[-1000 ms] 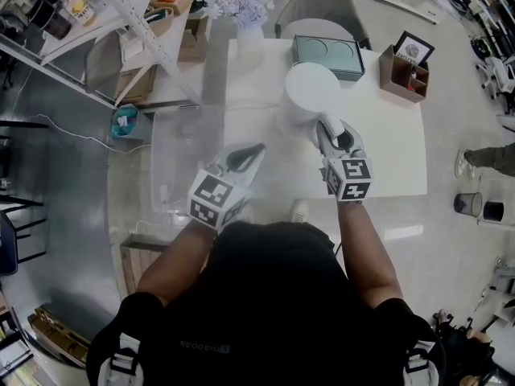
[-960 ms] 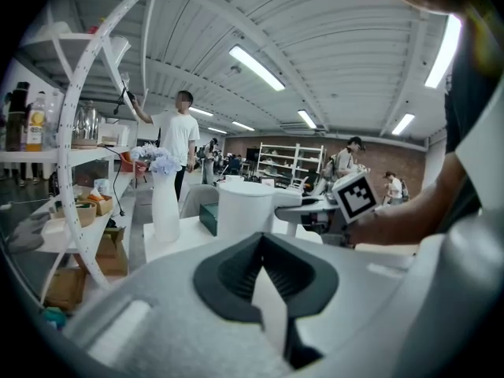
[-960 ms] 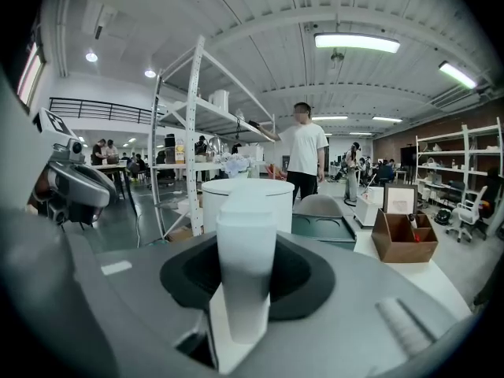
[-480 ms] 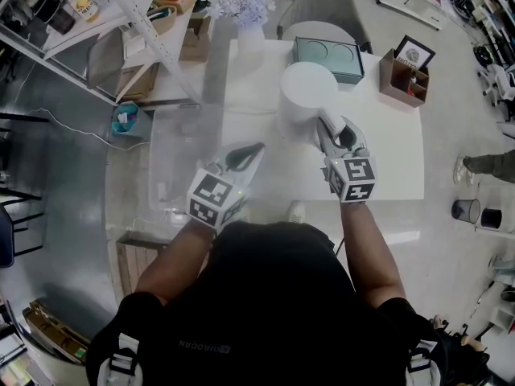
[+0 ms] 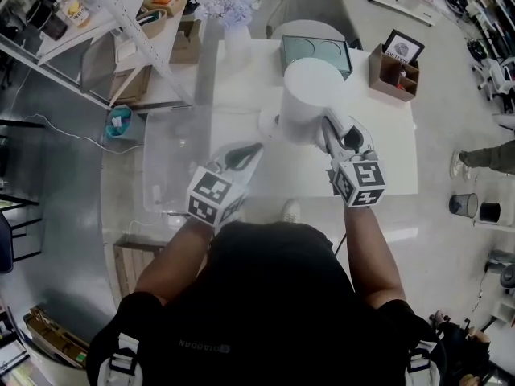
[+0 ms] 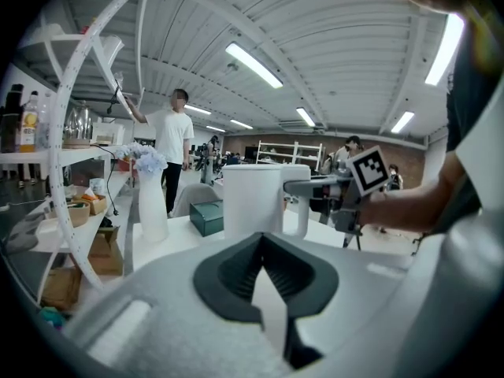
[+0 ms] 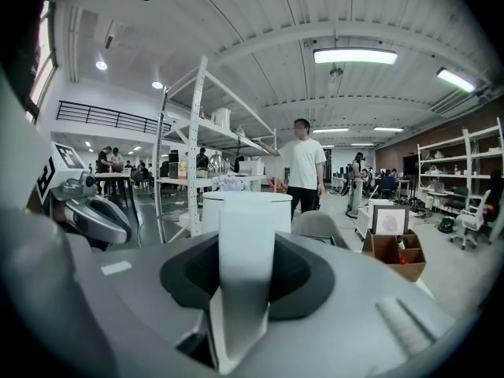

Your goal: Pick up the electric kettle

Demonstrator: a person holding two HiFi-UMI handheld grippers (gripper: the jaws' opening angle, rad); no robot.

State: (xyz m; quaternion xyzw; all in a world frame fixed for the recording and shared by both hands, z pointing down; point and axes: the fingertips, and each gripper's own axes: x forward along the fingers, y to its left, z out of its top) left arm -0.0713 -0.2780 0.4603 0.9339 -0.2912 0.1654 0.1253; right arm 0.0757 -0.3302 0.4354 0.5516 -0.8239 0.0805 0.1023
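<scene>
The white electric kettle hangs above the white table, held by its handle. My right gripper is shut on that handle from the near right side; the kettle's round body stands upright just beyond the jaws. The left gripper view shows the kettle off the tabletop, with the right gripper clamped on the handle. My left gripper hovers over the table's near left part, apart from the kettle, its fingertips together and holding nothing.
At the table's far side lie a teal box, a brown cardboard organiser with a framed picture, and a white vase of flowers. A clear plastic bin and a white shelf rack stand to the left. People stand beyond the table.
My right gripper has risen with the kettle in it, lifting it off the table. The left gripper has shifted only slightly.
</scene>
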